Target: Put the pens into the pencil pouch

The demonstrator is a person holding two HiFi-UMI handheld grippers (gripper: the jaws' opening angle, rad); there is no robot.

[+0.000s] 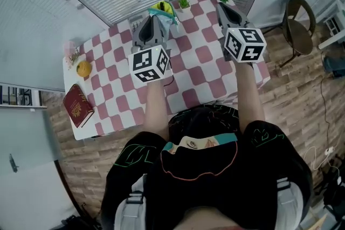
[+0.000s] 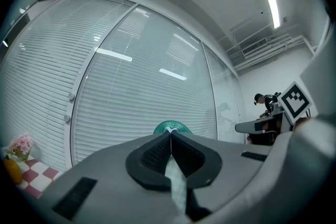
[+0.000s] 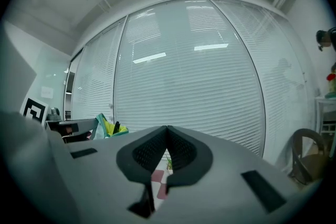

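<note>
pencil pouch [image 1: 163,7]: mostly hidden behind left gripper [image 1: 155,18] | what it holds: too small to tell

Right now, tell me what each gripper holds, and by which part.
The left gripper is shut on the pencil pouch, pinching an edge of its fabric. The right gripper is shut with nothing between its jaws.

the left gripper [image 2: 171,135] has its jaws pinched on the teal pencil pouch [image 2: 168,126], white blinds [image 2: 136,92] behind.

Checked table [image 1: 202,70] holds a red book [image 1: 78,105] at its left edge, a yellow fruit [image 1: 83,68] near it (type unclear); brown chair [image 1: 299,21] stands right.
</note>
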